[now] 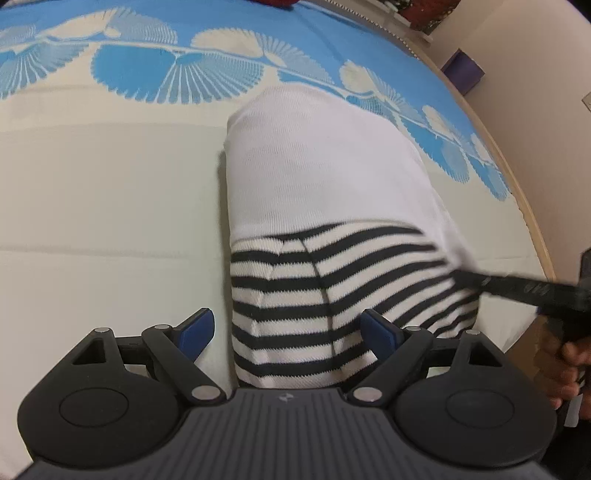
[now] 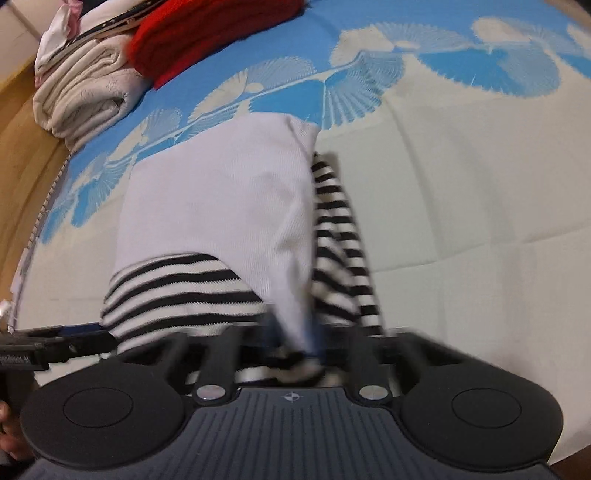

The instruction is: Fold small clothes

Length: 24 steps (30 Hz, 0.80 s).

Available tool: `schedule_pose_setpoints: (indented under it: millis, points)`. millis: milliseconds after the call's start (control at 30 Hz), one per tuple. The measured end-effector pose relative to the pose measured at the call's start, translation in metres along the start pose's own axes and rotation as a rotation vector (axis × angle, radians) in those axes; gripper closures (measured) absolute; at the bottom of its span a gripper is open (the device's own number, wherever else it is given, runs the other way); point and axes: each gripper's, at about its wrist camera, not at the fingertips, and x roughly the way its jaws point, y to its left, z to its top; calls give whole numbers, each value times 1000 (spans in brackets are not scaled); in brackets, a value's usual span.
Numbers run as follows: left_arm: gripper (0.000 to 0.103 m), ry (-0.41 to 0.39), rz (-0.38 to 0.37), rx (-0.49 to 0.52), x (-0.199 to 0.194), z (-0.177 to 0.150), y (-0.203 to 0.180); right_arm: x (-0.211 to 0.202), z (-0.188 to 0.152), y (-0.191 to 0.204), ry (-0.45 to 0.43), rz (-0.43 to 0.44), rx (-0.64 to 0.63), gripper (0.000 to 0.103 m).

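A small garment, white (image 1: 314, 158) with black-and-white striped parts (image 1: 295, 295), lies partly folded on the bed. It also shows in the right wrist view (image 2: 221, 206). My left gripper (image 1: 288, 328) is open, its blue pads on either side of the striped end. My right gripper (image 2: 299, 343) is shut on the garment's near edge, where white and striped cloth (image 2: 343, 236) bunch between the fingers. The right gripper shows in the left wrist view (image 1: 517, 288) reaching onto the striped part. The left gripper shows at the left edge of the right wrist view (image 2: 74, 338).
The bed cover (image 1: 110, 184) is cream with a blue fan pattern (image 1: 184, 70) at the far side. A red folded cloth (image 2: 207, 29) and a pile of cream cloth (image 2: 85, 96) lie at the far left corner. A wooden edge (image 2: 22, 122) and wall (image 1: 535, 74) border the bed.
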Motion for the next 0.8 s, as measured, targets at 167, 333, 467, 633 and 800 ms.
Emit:
schedule_pose_setpoints:
  millis: [167, 333, 467, 633, 800]
  points:
    - [10, 76, 75, 117, 20, -9, -12, -22, -3, -28, -87, 0, 129, 99]
    - [10, 96, 117, 193, 23, -11, -23, 4, -11, -20, 49, -128, 46, 98]
    - [10, 49, 75, 109, 12, -3, -18, -1, 5, -11, 5, -79, 66, 82]
    - [10, -78, 58, -14, -10, 11, 1, -13, 38, -8, -217, -42, 132, 48]
    - [10, -161, 78, -127, -21, 23, 15, 19, 72, -13, -235, -21, 248, 48]
